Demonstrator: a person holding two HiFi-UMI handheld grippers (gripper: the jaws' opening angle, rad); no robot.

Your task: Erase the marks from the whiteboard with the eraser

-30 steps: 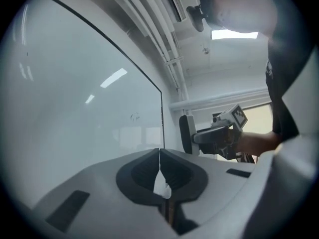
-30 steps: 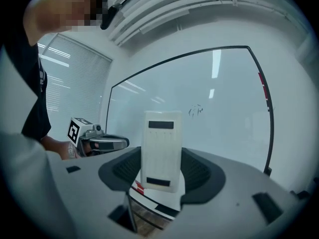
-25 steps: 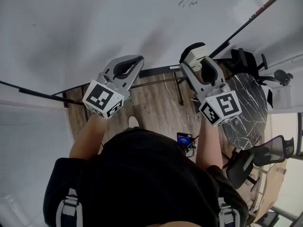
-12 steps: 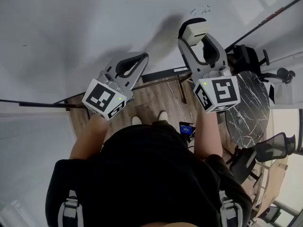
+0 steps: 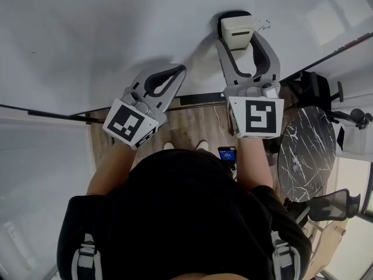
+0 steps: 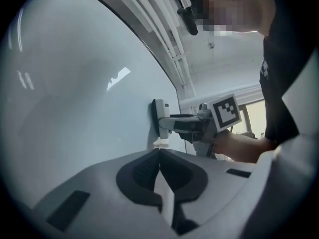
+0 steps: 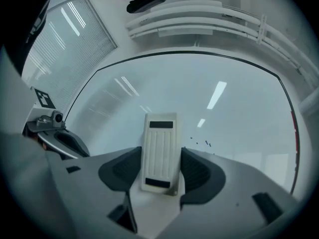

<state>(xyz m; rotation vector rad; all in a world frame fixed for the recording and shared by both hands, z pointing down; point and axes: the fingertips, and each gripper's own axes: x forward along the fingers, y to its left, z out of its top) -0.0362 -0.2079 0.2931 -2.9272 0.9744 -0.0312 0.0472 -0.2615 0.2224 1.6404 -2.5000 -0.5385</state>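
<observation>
As you raised your right gripper (image 5: 241, 38) up the whiteboard (image 5: 116, 28) over the last second, the eraser (image 5: 237, 27) went from well below the marks (image 5: 265, 23) to just beside them. That suggested the approach was finished and the wiping stroke was about to start. The marks themselves looked untouched: a few small dark specks were still on the board.

Your right gripper was clamped on the eraser, with one jaw on each long side. The left gripper view showed the eraser's face flat against the board. In the right gripper view the specks sat just right of the eraser, near its lower half. From there, a short sideways sweep to the right looked like all it would take to cover them.

Your left gripper (image 5: 179, 70) had its jaws together on nothing. It hung lower and to the left, close to the board but clear of the marks.
</observation>
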